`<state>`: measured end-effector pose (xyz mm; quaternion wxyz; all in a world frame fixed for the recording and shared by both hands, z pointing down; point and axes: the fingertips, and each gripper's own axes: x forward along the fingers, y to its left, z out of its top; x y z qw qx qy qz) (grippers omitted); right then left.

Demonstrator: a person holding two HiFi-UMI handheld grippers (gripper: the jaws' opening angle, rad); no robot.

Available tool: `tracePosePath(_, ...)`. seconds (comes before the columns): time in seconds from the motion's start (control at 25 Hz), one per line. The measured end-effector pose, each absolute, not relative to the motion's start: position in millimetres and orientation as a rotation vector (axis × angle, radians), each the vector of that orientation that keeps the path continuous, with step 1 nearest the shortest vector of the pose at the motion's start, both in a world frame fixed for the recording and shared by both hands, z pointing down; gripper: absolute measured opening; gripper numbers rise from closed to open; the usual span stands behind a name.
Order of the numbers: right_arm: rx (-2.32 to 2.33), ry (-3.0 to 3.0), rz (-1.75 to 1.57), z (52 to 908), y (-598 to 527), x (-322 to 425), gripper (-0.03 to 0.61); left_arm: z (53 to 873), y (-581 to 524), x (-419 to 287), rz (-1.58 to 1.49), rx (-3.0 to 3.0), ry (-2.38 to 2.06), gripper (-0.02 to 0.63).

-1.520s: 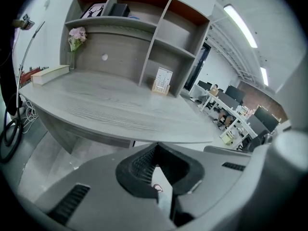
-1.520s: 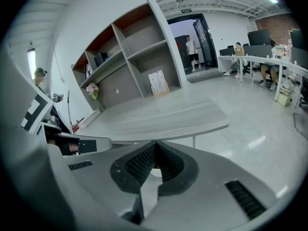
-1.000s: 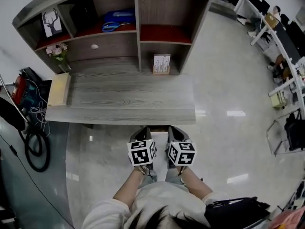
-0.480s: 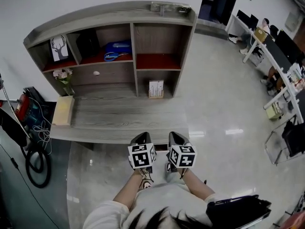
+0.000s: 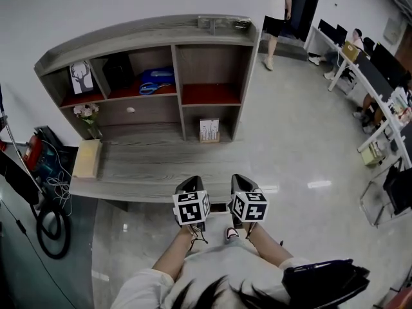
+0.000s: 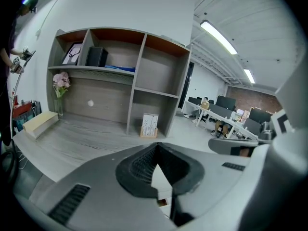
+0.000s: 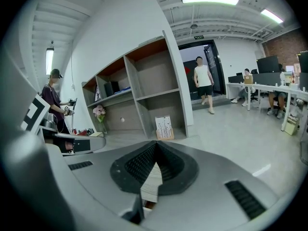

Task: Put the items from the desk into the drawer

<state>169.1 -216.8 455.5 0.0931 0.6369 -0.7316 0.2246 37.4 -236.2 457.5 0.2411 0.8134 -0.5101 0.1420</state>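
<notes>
Head view: left gripper [image 5: 192, 184], right gripper [image 5: 240, 180] near belly, short of desk [image 5: 161, 172]. Its drawer [image 5: 148, 112] shut. On desk: card stand [image 5: 207, 130], pale box [image 5: 86, 158], flowers [image 5: 85, 113]. Fits things waiting to go in, or others already inside.
Left gripper view: jaws pressed together, nothing inside. Desk grey wood.
Right gripper view: jaws pressed together, empty. Shiny floor [image 7: 250, 143], person [image 7: 204, 83] far off.

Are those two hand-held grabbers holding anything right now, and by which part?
Nothing is held. The left gripper and the right gripper both have their jaws closed together, with nothing between them.
</notes>
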Motion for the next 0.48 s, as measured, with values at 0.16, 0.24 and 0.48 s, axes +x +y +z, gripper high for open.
tracePosePath(0.16,1.858,-2.186,0.645,453,-223,168,-0.002,457,-243,40,0.383,2.218,-1.403,0.008)
tracePosePath(0.24,1.851,-2.192,0.645,453,-225,168,-0.002,459,-245,42,0.383,2.214,-1.402,0.008)
tracePosePath(0.48,1.845,-2.185,0.653,455,-228,176,-0.002,460,-249,54,0.386,2.216,-1.395,0.008)
